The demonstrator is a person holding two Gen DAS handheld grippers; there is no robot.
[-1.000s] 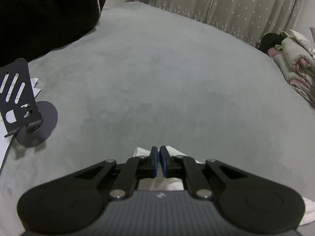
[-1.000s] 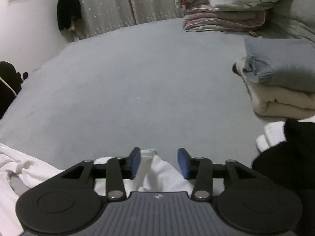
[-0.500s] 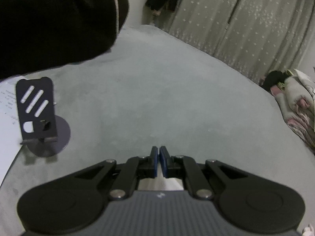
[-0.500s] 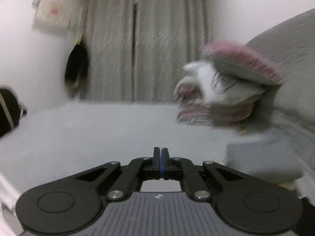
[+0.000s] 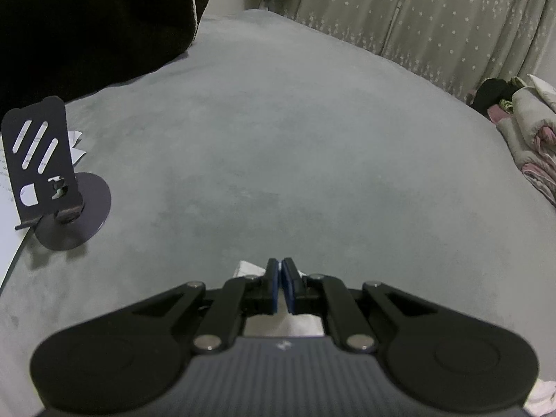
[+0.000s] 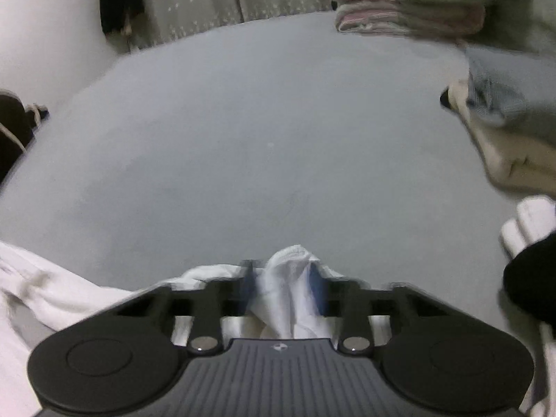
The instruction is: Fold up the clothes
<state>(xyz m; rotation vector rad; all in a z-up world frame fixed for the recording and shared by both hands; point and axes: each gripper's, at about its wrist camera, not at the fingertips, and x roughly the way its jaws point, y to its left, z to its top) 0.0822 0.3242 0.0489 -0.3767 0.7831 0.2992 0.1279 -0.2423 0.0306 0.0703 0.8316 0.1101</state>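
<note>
Both grippers pinch white garment [image 6: 288,288] on grey bed [image 5: 295,160]; starred curtains [image 5: 451,17] behind.

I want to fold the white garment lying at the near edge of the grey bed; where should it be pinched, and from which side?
Take the white garment at its far edge, coming from the near side, angled down over the cloth. That edge bunches into a raised ridge above the grey bed, thin enough to pinch. The right hand-held gripper already has this ridge between its fingers, jaws opening slightly.
</note>
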